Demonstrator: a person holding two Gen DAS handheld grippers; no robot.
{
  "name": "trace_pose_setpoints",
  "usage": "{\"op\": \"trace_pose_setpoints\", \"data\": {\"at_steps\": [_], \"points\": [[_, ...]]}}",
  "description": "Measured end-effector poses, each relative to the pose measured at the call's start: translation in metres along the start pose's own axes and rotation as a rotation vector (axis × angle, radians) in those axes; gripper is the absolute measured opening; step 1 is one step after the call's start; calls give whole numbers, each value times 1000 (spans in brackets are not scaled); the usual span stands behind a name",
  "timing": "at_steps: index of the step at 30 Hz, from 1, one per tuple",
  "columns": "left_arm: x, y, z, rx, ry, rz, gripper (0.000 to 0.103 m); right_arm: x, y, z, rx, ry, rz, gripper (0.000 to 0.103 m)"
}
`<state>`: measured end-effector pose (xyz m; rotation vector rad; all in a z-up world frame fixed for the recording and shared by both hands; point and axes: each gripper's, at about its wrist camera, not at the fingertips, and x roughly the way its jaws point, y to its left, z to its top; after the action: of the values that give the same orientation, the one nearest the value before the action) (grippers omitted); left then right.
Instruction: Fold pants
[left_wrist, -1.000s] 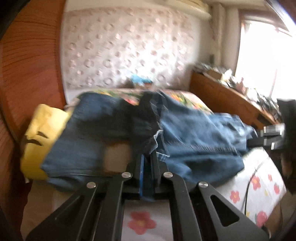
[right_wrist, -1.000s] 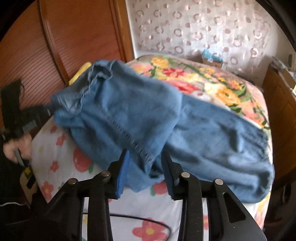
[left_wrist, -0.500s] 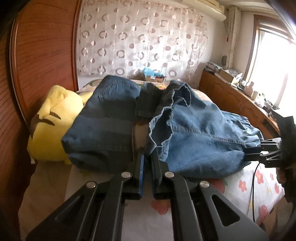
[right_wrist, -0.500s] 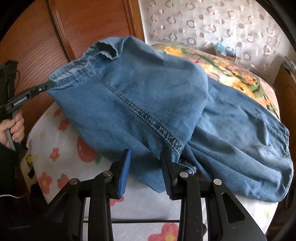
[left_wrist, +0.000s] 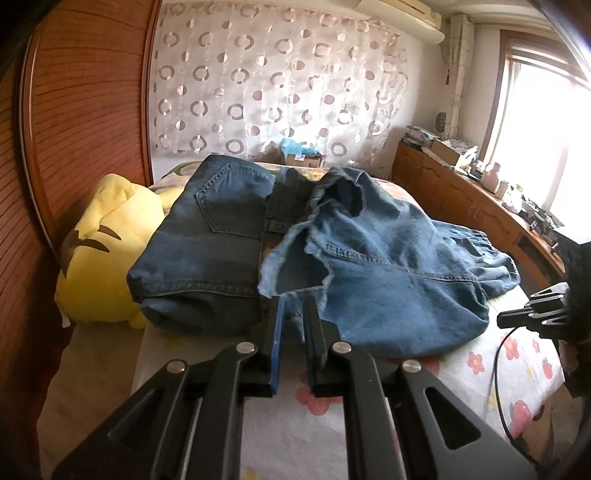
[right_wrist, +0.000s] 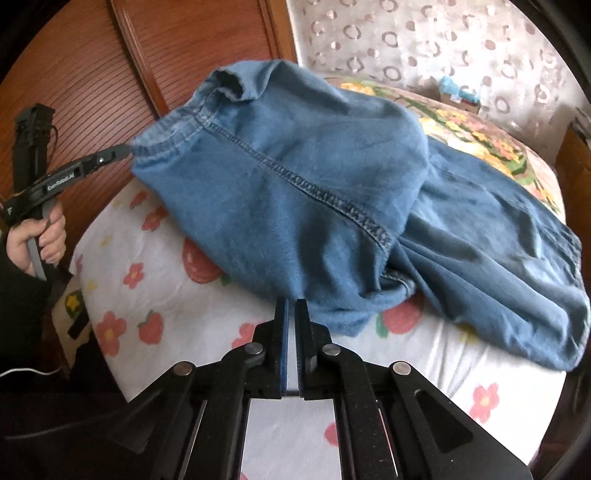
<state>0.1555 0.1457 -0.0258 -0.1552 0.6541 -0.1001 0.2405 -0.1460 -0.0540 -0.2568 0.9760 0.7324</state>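
- Denim pants lay heaped on the flowered bed, and since a second ago they had sunk from a lifted drape to a lower mound, their waistband corner held up at the far left.
- We judged the fold only begun: the legs lay bunched to the right, not aligned.
- Our right gripper had snapped its fingers together from a clear gap; they stood at the near hem, and whether cloth was caught between them we could not tell.
- Our left gripper was opening, its fingers a slit apart with the waistband's edge between them.
- Darker folded jeans and a yellow plush sat to the left.
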Motion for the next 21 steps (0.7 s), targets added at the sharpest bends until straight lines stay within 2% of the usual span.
{"op": "trace_pose_setpoints", "data": {"at_steps": [4, 11, 16, 19, 21], "points": [[-7, -4, 4, 18, -13, -11, 22, -22, -1, -4, 26, -42, -30, 1], [-14, -16, 12, 43, -42, -25, 23, -92, -12, 0, 65, -173, -123, 1], [-14, -29, 20, 69, -50, -47, 23, -126, -17, 4, 63, -222, -187, 2], [-12, -36, 22, 80, -52, -55, 23, -134, -18, 8, 60, -241, -213, 8], [-10, -39, 24, 84, -51, -59, 23, -133, -19, 11, 61, -255, -225, 17]]}}
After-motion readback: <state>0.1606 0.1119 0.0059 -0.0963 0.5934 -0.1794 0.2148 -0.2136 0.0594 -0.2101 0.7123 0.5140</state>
